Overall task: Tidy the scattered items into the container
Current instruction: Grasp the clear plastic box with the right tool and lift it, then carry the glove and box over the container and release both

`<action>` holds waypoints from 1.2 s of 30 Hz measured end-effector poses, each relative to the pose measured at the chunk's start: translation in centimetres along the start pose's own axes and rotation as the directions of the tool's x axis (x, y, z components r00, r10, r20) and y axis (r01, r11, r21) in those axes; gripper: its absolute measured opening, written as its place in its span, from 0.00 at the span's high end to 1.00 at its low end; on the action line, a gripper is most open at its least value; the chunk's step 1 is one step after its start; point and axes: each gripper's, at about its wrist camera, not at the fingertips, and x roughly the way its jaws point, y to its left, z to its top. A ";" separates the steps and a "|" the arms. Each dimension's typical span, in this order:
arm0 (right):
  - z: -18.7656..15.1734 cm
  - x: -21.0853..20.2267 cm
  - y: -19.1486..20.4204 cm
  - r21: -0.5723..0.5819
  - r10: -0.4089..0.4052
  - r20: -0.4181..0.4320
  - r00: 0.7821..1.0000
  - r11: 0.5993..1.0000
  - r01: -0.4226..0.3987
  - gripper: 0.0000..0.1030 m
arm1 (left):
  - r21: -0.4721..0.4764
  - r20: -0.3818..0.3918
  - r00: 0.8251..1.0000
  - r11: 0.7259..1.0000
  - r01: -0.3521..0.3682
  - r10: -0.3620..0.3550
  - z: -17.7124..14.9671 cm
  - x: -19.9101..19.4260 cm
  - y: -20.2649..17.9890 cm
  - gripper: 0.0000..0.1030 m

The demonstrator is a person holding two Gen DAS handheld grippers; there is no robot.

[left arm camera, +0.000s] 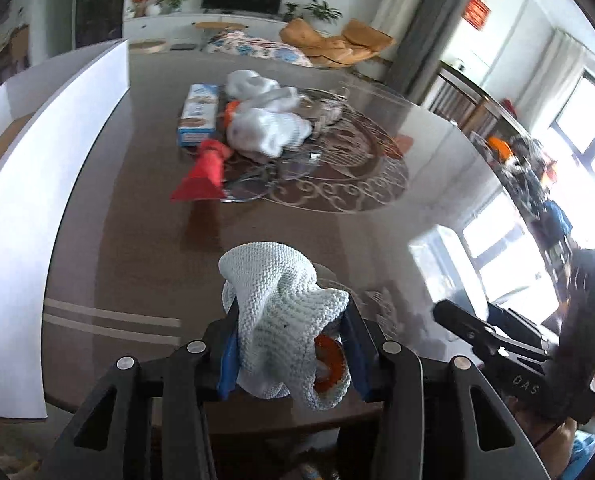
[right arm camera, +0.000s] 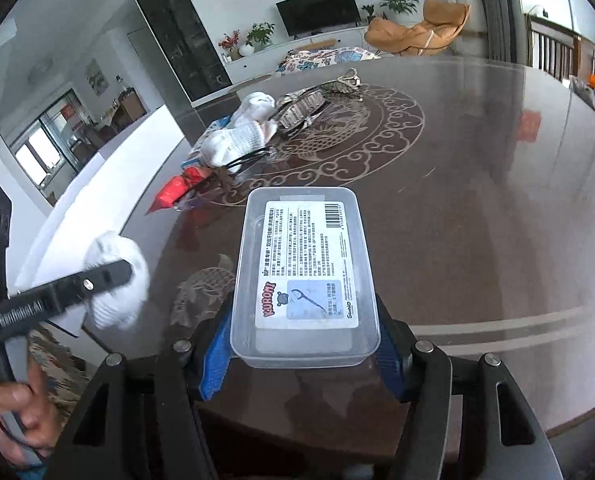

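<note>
One knitted cloth (left arm camera: 281,320) is clamped between the left gripper (left arm camera: 289,344) fingers. One clear plastic box (right arm camera: 305,276) is gripped by the right gripper (right arm camera: 305,344). At twelve o'clock, two white socks (left arm camera: 265,120), one red packet (left arm camera: 203,176) and one blue carton (left arm camera: 199,114) are seen on the table (left arm camera: 377,220); the white container (left arm camera: 37,184) stands at nine o'clock.

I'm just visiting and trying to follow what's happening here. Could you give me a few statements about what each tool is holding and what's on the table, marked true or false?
1. The left gripper is clamped on a pale knitted cloth. True.
2. The right gripper is empty. False: its fingers grip a clear plastic box.
3. The clear plastic box carries a printed label with a barcode. True.
4. The table is plain white. False: it is dark, glossy brown with a pale ornamental pattern.
5. A red packet lies on the table near the white cloths. True.
</note>
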 end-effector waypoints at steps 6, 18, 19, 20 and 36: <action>0.4 -0.1 3.8 -0.077 0.035 -0.011 0.999 0.996 -0.036 0.40 | -0.035 -0.006 1.000 0.999 0.004 -0.005 0.4 -0.7 1.3 0.57; 4.6 0.4 16.2 -0.286 0.167 -0.008 0.986 0.944 -0.163 0.40 | -0.187 0.151 0.980 0.978 -0.097 0.126 1.7 -12.0 11.7 0.57; 5.2 0.4 17.7 -0.304 0.191 -0.006 0.982 0.935 -0.183 0.40 | -0.217 0.162 0.974 0.969 -0.121 0.158 1.8 -12.9 13.5 0.57; 5.9 0.5 19.2 -0.323 0.214 -0.005 0.977 0.924 -0.204 0.40 | -0.248 0.172 0.967 0.958 -0.143 0.189 1.8 -13.8 15.4 0.57; 9.6 10.1 38.7 -0.546 0.356 -0.115 0.927 0.758 -0.358 0.40 | -0.427 0.087 0.945 0.869 -0.251 0.316 2.4 -12.7 30.5 0.57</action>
